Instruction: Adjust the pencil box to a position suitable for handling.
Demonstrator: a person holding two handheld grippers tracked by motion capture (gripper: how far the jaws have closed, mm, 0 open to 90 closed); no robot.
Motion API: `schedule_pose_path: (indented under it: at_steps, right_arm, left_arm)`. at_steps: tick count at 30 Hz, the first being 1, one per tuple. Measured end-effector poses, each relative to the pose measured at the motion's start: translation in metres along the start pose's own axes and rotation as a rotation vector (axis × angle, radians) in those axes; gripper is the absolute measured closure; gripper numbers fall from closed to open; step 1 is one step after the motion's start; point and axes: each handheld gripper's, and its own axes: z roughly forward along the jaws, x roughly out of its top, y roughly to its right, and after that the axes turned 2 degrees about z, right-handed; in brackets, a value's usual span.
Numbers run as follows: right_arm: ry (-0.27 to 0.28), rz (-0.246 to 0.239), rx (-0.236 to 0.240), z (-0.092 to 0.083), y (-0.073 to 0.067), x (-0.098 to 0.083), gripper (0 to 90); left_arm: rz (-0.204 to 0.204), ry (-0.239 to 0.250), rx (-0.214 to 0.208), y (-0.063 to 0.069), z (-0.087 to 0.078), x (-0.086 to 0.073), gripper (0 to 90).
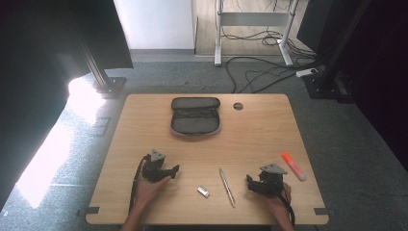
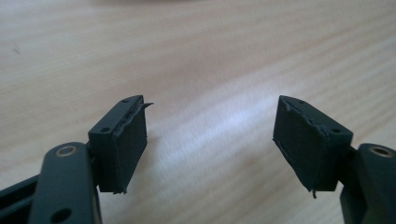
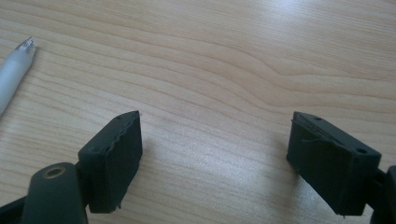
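Observation:
A dark grey pencil case point(image 1: 195, 115) lies unzipped and spread open at the far middle of the wooden table point(image 1: 144, 120). Nearer me lie a silver pen point(image 1: 227, 186), a small pale eraser-like block point(image 1: 203, 191) and an orange highlighter point(image 1: 293, 166). My left gripper point(image 1: 176, 169) rests on the table at the near left, held by a hand; its jaws stand wide apart over bare wood point(image 2: 212, 140). My right gripper point(image 1: 248, 183) rests at the near right, just right of the pen, and is open too point(image 3: 215, 158). The pen's tip point(image 3: 16, 67) shows at the left of the right gripper view.
A round cable hole point(image 1: 238, 106) is in the tabletop right of the case. Beyond the table are grey carpet, a desk frame point(image 1: 219, 43) with loose cables, and black stands at both sides. Bare wood lies between the case and the small items.

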Motion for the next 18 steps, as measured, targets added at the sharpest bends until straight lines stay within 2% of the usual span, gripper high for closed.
schedule_pose_path:
  at_steps: [4, 11, 13, 18]
  right_arm:
    - [0.001, -0.004, 0.003, -0.001, 0.000, -0.001, 17.8]
    - [0.001, -0.003, 0.003, -0.001, 0.000, 0.000, 18.5]
    - [0.002, -0.003, 0.003, -0.001, 0.000, 0.000, 19.0]
    - [0.003, -0.005, 0.004, 0.000, -0.001, 0.000, 19.4]
  left_arm:
    - [-0.016, 0.019, 0.017, -0.001, -0.004, 0.014, 28.5]
    - [-0.022, 0.037, 0.009, -0.002, -0.008, 0.028, 29.9]
    - [-0.011, 0.019, 0.036, -0.003, -0.007, 0.032, 30.8]
    - [-0.030, 0.034, 0.026, -0.006, -0.007, 0.040, 31.2]
